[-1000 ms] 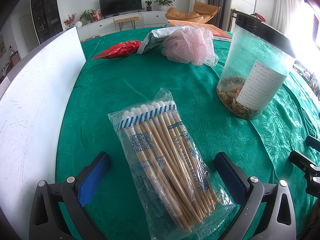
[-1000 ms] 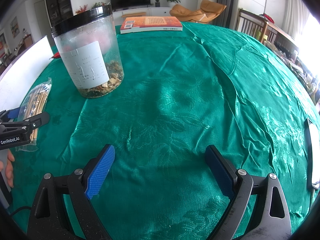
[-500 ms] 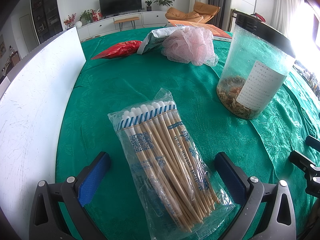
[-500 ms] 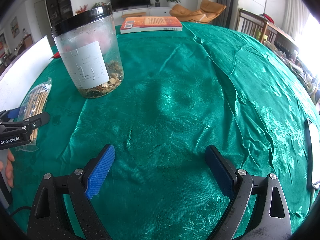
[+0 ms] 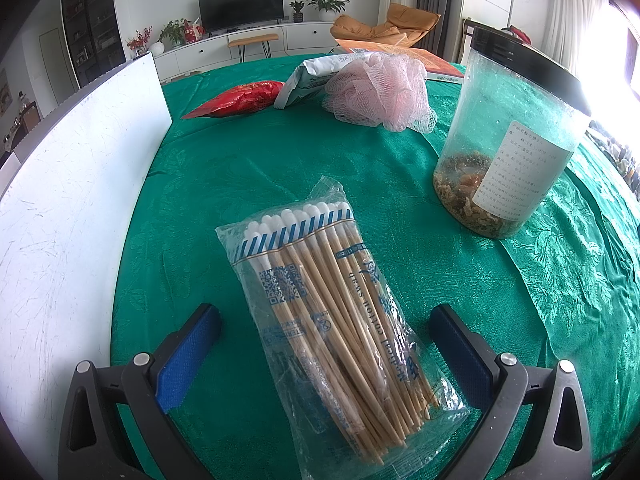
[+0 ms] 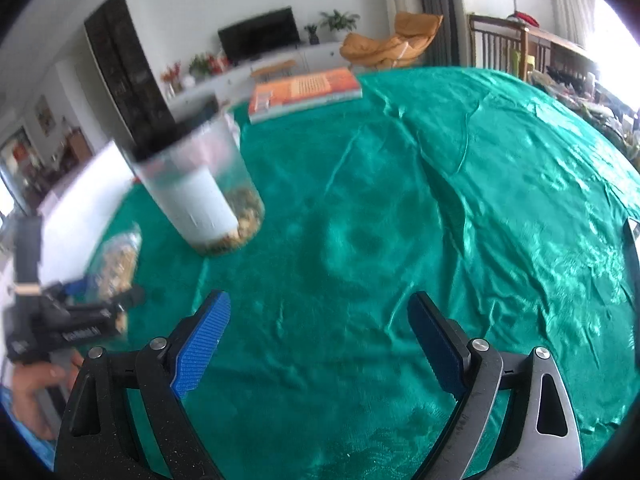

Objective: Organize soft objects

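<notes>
A clear bag of cotton swabs (image 5: 332, 312) lies on the green tablecloth (image 5: 248, 168), its near end between the fingers of my open left gripper (image 5: 324, 324). A pink mesh bath sponge (image 5: 380, 92), a white-green soft packet (image 5: 316, 76) and a red packet (image 5: 240, 98) lie at the far side. My right gripper (image 6: 318, 312) is open and empty above bare green cloth (image 6: 480, 200). The swab bag shows blurred in the right wrist view (image 6: 118, 260), beside the left gripper's body (image 6: 68, 328).
A tall clear jar with a black lid and dried contents (image 5: 508, 152) stands right of the swabs, and is blurred in the right wrist view (image 6: 200, 184). A white board (image 5: 68, 208) lines the left edge. An orange book (image 6: 304, 90) lies at the far edge.
The right gripper has swung and tilted, blurring its view; the jar now leans in frame. The left gripper and swab bag have not moved.
</notes>
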`<state>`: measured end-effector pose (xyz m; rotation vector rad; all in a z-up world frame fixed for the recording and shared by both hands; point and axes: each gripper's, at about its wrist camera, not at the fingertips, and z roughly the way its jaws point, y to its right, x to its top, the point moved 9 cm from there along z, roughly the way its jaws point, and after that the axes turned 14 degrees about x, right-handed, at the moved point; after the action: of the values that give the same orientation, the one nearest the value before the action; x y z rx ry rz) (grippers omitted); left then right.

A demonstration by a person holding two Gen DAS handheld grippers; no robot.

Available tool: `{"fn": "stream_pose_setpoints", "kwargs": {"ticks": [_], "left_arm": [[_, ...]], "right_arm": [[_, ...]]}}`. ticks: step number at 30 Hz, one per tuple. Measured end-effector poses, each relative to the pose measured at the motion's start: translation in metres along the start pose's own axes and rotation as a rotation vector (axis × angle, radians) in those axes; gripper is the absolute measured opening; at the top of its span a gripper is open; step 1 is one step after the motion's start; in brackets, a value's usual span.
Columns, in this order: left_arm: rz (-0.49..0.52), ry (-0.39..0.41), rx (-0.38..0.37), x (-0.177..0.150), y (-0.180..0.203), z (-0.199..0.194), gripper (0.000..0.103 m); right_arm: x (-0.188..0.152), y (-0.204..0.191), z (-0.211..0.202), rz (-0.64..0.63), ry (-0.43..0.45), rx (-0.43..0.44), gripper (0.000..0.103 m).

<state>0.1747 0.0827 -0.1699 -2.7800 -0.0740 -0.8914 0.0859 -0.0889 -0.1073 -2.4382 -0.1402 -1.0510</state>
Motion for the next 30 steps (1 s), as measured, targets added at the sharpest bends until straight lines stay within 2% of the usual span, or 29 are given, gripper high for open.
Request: {"fn": "stream_pose_setpoints", "kwargs": {"ticks": [2, 5, 7, 10, 12, 14, 16, 21, 23, 24, 25, 26, 27, 30], "left_arm": [[0.000, 0.000, 0.000, 0.000, 0.000, 0.000, 0.103], [0.000, 0.000, 0.000, 0.000, 0.000, 0.000, 0.103], [0.000, 0.000, 0.000, 0.000, 0.000, 0.000, 0.103], [0.000, 0.000, 0.000, 0.000, 0.000, 0.000, 0.103], [0.000, 0.000, 0.000, 0.000, 0.000, 0.000, 0.103], [0.000, 0.000, 0.000, 0.000, 0.000, 0.000, 0.103], [0.000, 0.000, 0.000, 0.000, 0.000, 0.000, 0.103], [-0.001, 0.000, 0.000, 0.000, 0.000, 0.000, 0.103], [-0.001, 0.000, 0.000, 0.000, 0.000, 0.000, 0.103], [-0.001, 0.000, 0.000, 0.000, 0.000, 0.000, 0.103], [-0.001, 0.000, 0.000, 0.001, 0.000, 0.001, 0.103], [-0.001, 0.000, 0.000, 0.001, 0.000, 0.001, 0.103], [-0.001, 0.000, 0.000, 0.001, 0.000, 0.001, 0.103], [-0.001, 0.000, 0.000, 0.000, 0.000, 0.000, 0.103]], "right_arm": [[0.031, -0.008, -0.011, -0.038, 0.039, 0.005, 0.092], [0.091, -0.040, -0.011, -0.114, 0.019, 0.088, 0.092], [0.128, -0.066, 0.005, -0.170, -0.052, 0.135, 0.092], [0.161, -0.106, 0.052, -0.220, -0.229, 0.216, 0.092], [0.163, -0.126, 0.096, -0.243, -0.403, 0.225, 0.092], [0.153, -0.133, 0.139, -0.274, -0.557, 0.176, 0.090], [0.144, -0.137, 0.171, -0.303, -0.647, 0.120, 0.089], [0.120, -0.134, 0.219, -0.295, -0.777, 0.031, 0.089], [0.112, -0.127, 0.228, -0.300, -0.818, -0.009, 0.080], [0.110, -0.124, 0.232, -0.298, -0.835, -0.028, 0.060], [0.108, -0.122, 0.235, -0.288, -0.849, -0.043, 0.032], [0.106, -0.118, 0.236, -0.272, -0.857, -0.047, 0.022], [0.107, -0.115, 0.236, -0.260, -0.848, -0.046, 0.017], [0.118, -0.111, 0.225, -0.269, -0.778, -0.046, 0.013]]}}
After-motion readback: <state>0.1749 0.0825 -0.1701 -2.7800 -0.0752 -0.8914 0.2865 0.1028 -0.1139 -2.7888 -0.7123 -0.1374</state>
